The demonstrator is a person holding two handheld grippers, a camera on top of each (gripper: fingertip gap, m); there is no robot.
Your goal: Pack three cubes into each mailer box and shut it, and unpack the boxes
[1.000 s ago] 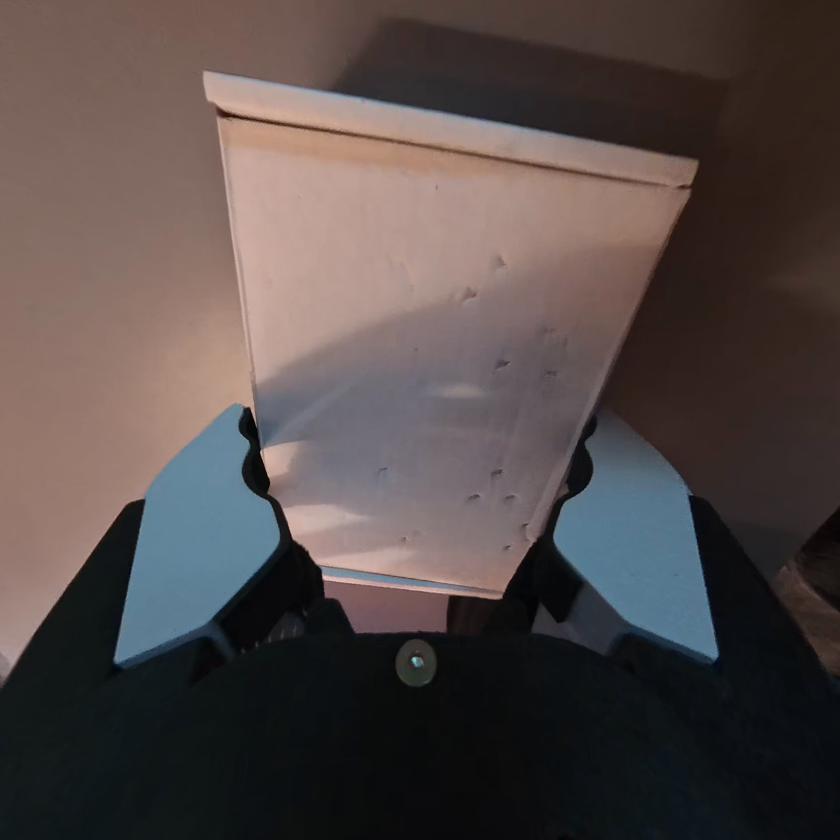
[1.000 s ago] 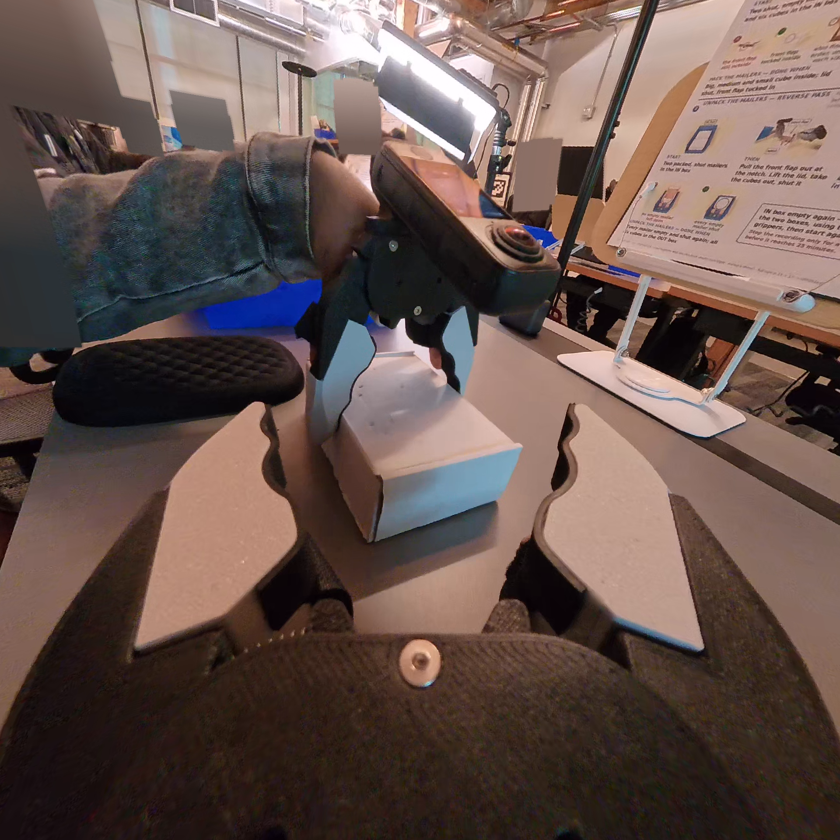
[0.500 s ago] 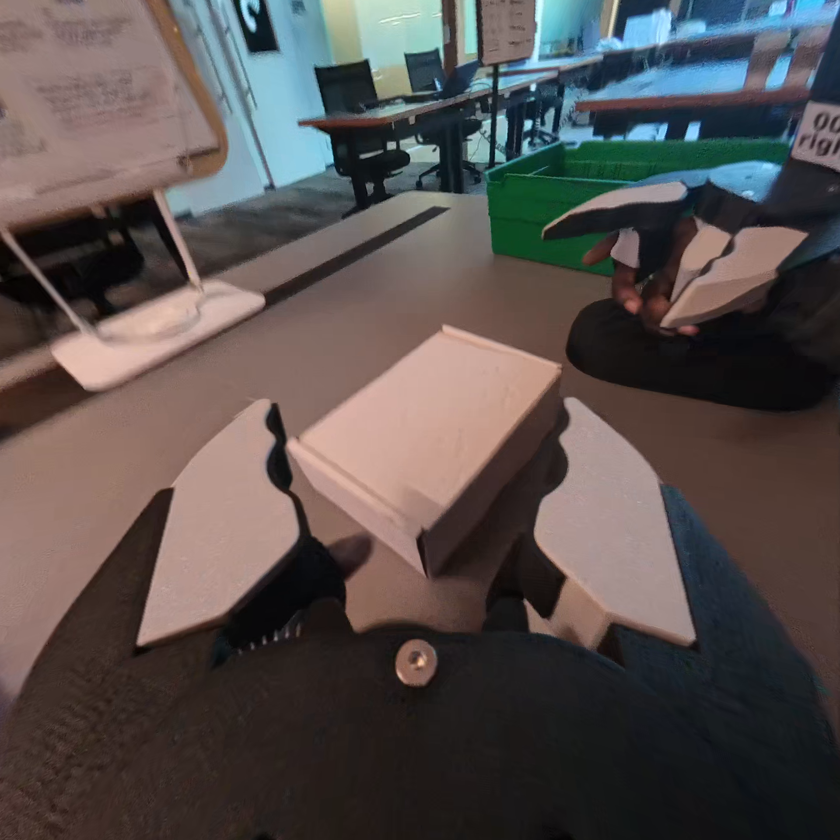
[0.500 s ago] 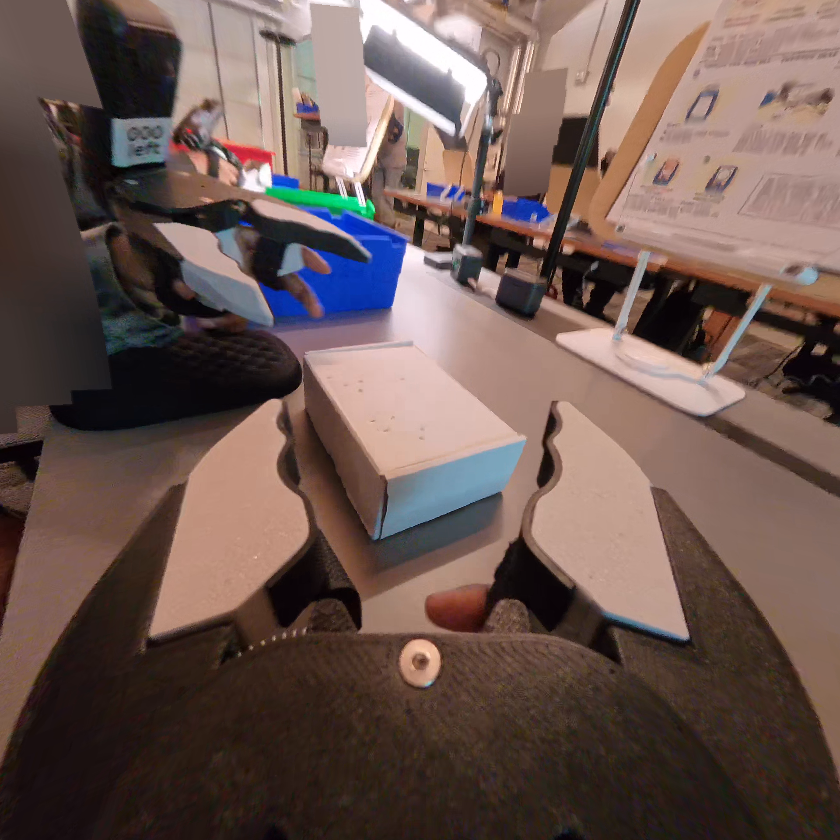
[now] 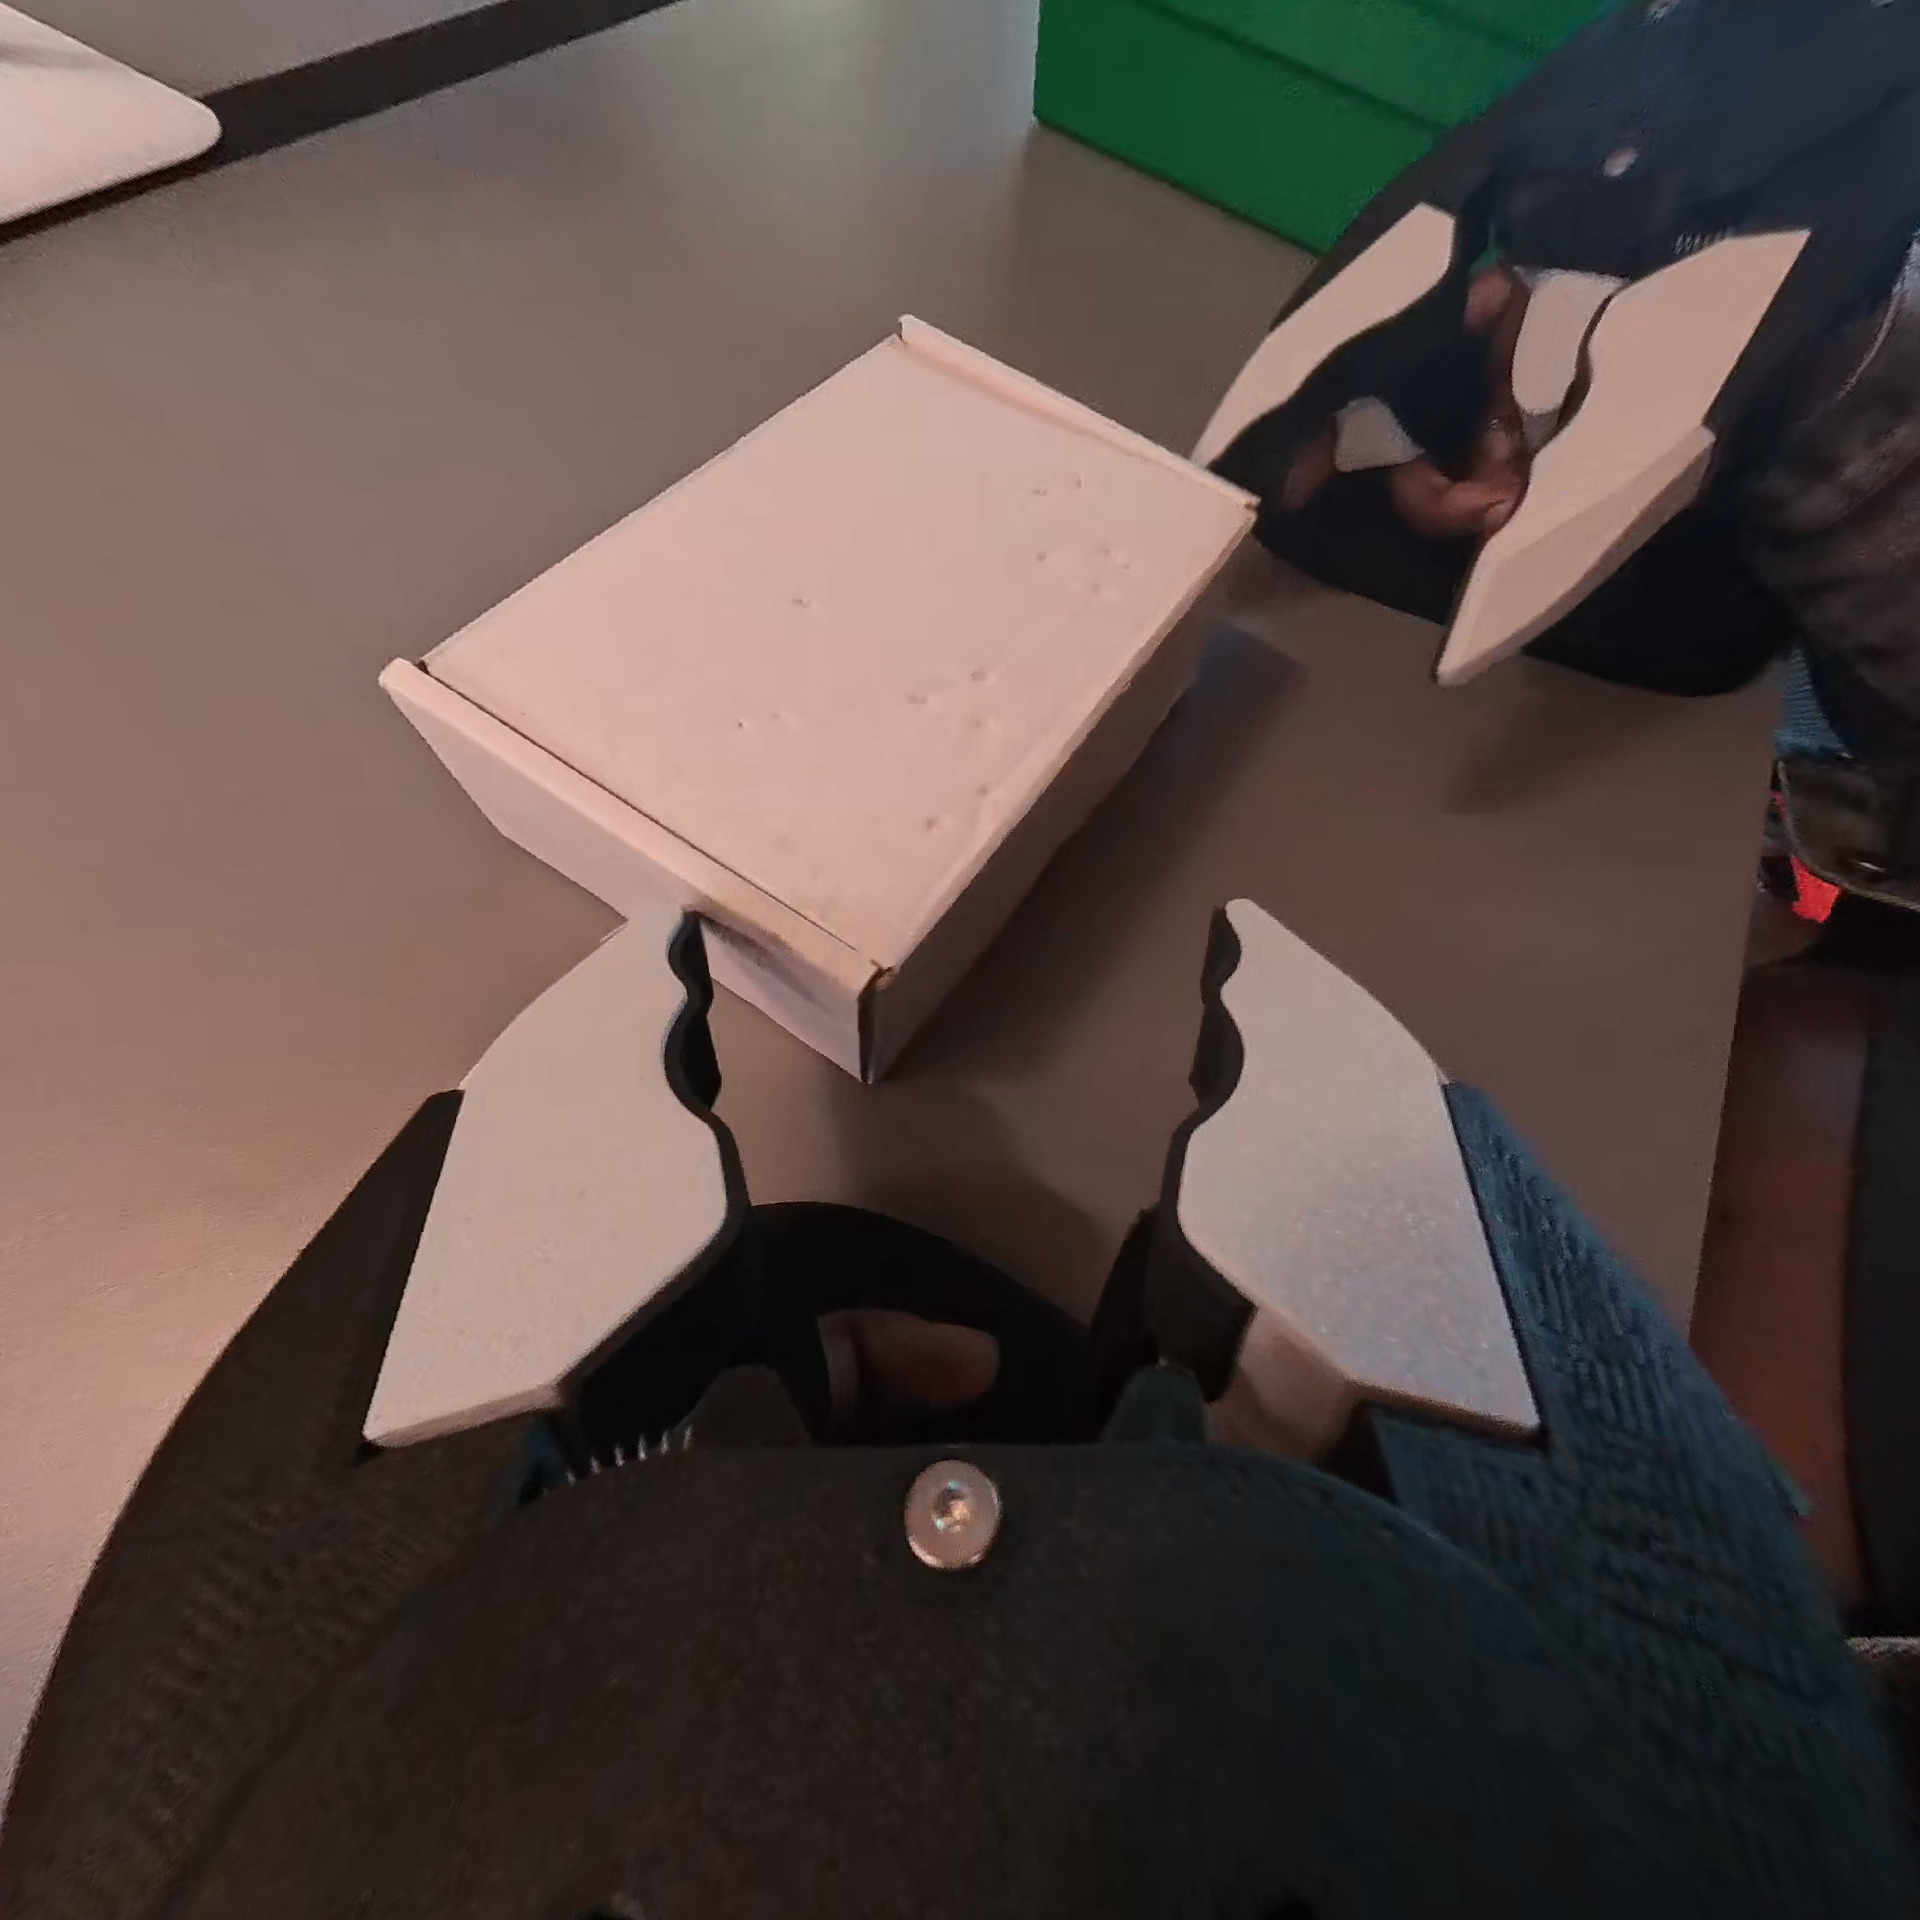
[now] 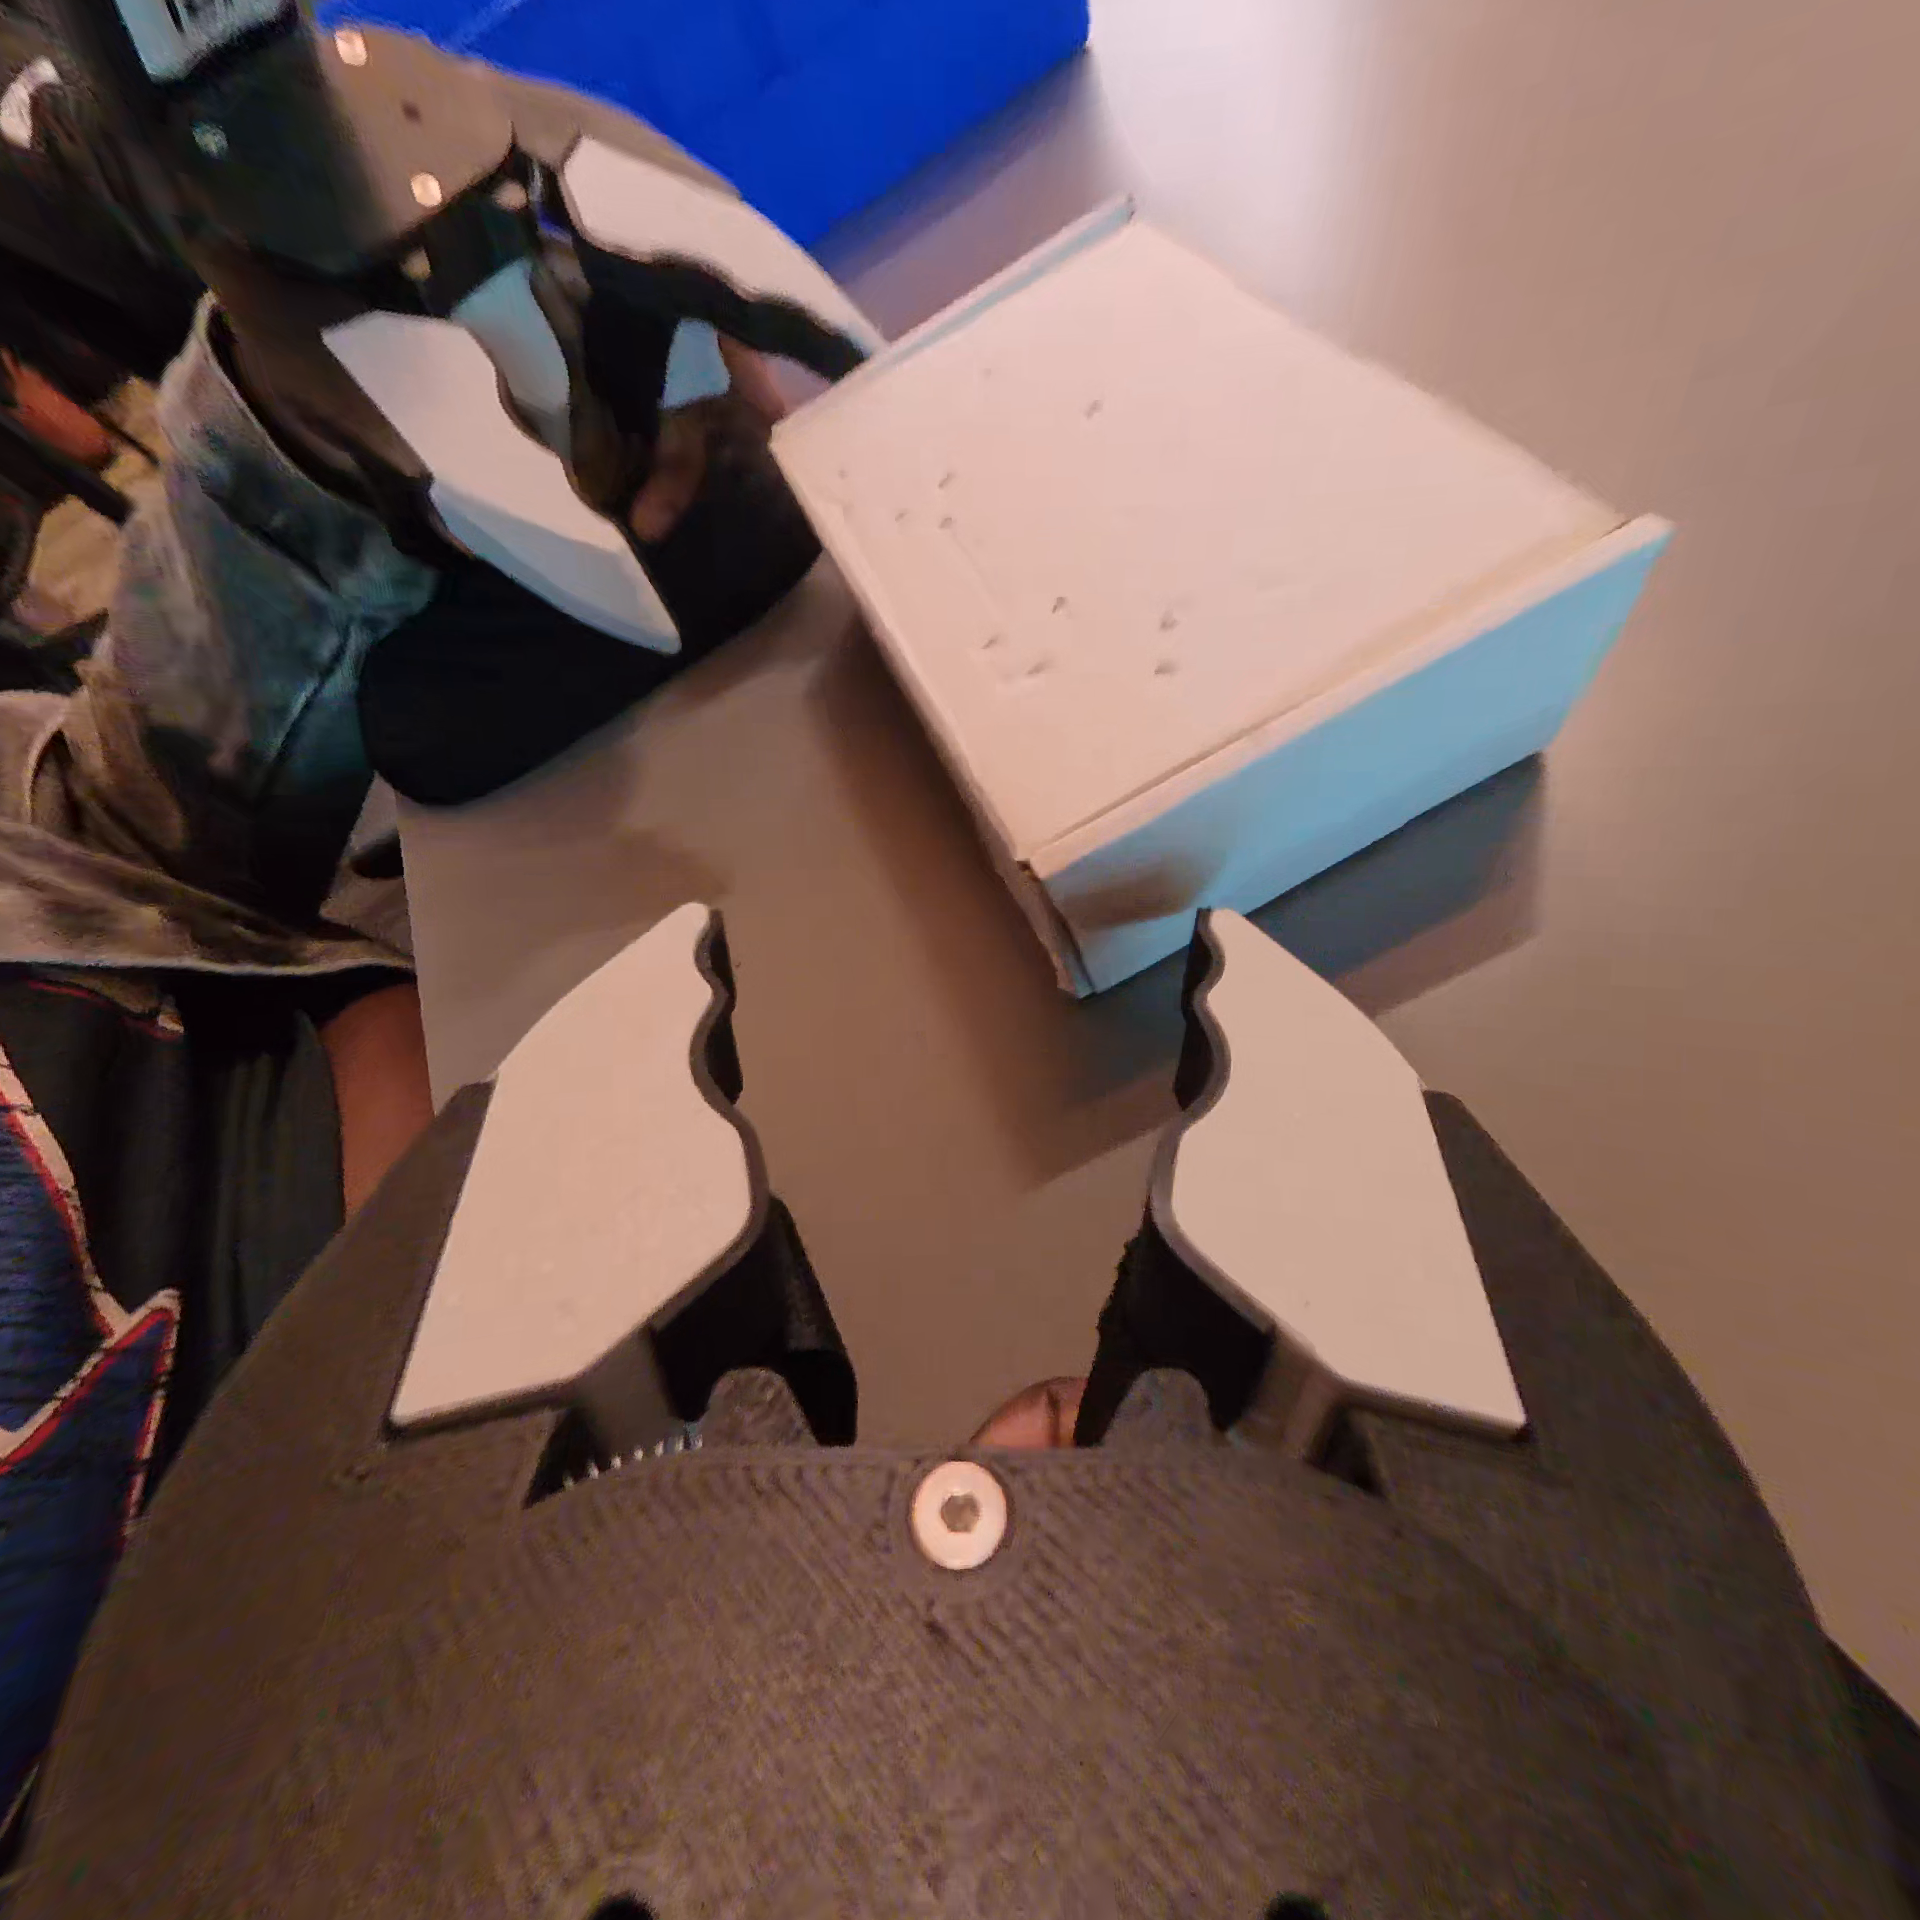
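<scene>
Left gripper (image 5: 951, 940) wide apart, empty, tips just short of the box (image 5: 831, 665). Right gripper (image 6: 956, 935) also spread wide, empty, near the box's other end. Box white, lid shut, lying flat on the grey table (image 5: 260, 436), dents on top. Green bin (image 5: 1226, 94) behind on the right, blue bin (image 6: 790, 94) on the left. Black padded rests on the table under each gripper. White stand base (image 5: 73, 135) at far edge.

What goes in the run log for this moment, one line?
mailer box: shut, flat on table | left gripper: open, empty, at box corner | right gripper: open, empty, near box | cubes: none visible
</scene>
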